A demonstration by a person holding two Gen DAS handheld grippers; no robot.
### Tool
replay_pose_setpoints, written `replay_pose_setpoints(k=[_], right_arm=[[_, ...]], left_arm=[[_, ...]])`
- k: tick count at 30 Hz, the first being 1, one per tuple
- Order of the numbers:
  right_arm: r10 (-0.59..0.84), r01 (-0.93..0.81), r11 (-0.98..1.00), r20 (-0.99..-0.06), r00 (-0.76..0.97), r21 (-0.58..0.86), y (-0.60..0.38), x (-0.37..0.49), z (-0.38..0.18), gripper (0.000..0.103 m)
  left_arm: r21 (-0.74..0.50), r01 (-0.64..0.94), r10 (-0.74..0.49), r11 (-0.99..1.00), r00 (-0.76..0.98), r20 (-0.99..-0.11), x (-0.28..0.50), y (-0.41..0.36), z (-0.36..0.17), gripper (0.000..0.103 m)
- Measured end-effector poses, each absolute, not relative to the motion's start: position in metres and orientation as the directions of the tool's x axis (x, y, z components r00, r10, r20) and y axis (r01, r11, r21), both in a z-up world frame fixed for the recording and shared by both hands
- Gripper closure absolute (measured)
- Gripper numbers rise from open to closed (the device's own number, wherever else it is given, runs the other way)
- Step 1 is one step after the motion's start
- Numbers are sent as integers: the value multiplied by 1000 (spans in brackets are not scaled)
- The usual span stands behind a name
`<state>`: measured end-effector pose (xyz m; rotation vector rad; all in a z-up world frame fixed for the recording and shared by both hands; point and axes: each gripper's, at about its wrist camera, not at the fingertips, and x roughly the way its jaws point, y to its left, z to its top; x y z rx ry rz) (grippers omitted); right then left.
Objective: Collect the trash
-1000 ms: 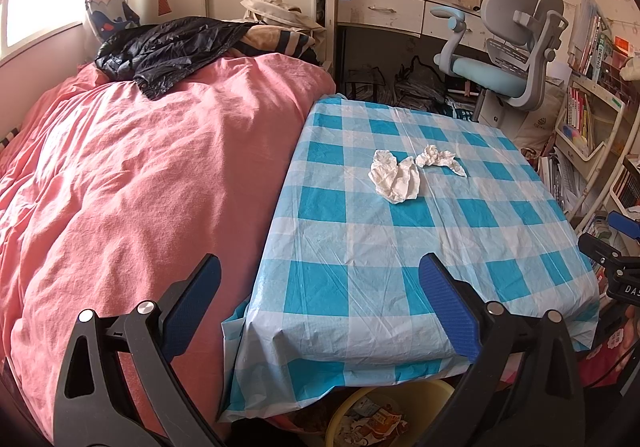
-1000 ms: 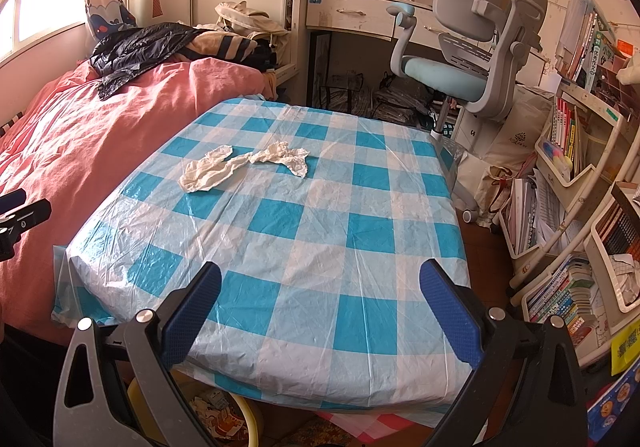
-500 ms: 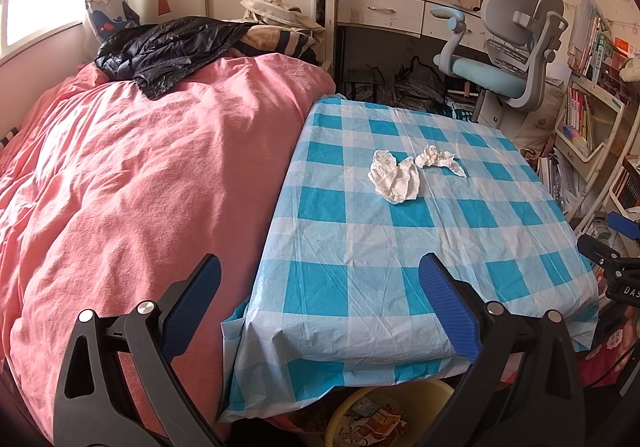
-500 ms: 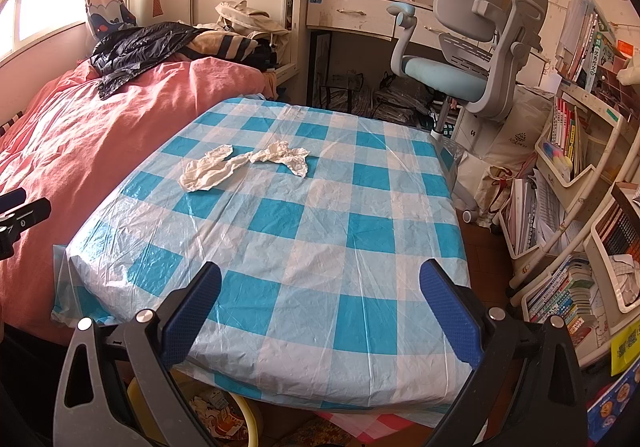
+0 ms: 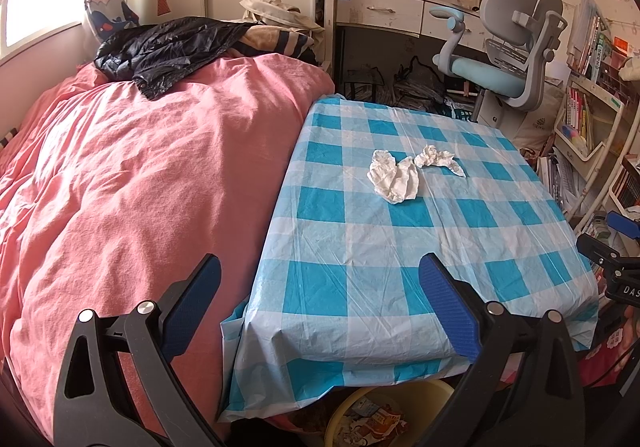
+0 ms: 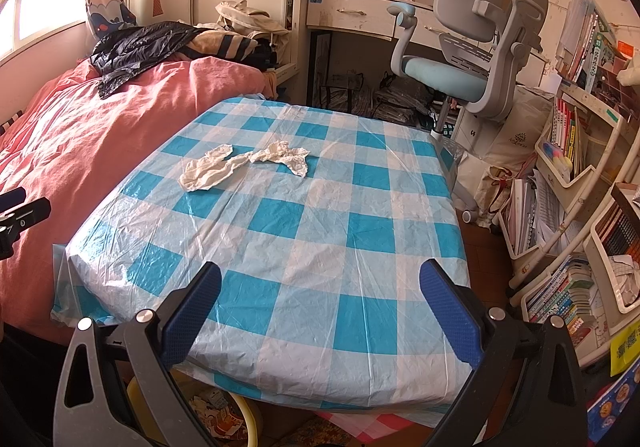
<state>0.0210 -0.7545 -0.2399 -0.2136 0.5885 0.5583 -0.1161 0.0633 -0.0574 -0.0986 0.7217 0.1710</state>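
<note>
Two crumpled white tissues lie side by side on the blue-and-white checked table (image 5: pixel 360 247) (image 6: pixel 340 227): a larger one (image 5: pixel 394 179) (image 6: pixel 208 169) and a smaller one (image 5: pixel 436 159) (image 6: pixel 286 157) to its right. A yellow bin (image 5: pixel 384 415) (image 6: pixel 224 411) holding wrappers stands on the floor under the table's near edge. My left gripper (image 5: pixel 320 303) is open over the near left corner of the table, with nothing between its fingers. Open too is my right gripper (image 6: pixel 320 307), empty above the near edge. Both are well short of the tissues.
A pink-covered bed (image 5: pixel 140 187) with a black jacket (image 5: pixel 168 47) borders the table's left side. A grey-and-blue desk chair (image 6: pixel 468 59) and a desk stand behind it. Shelves full of books (image 6: pixel 568 207) line the right.
</note>
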Motion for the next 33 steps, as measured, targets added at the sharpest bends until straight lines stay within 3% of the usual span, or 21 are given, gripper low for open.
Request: replay_pose_setpoints(k=[33], right_arm=[[444,-580,811,-567,693,-75,-754,18,-239,8]], left_arm=[[-35,-191,119,981,737,-665,-116,62,-57,8]])
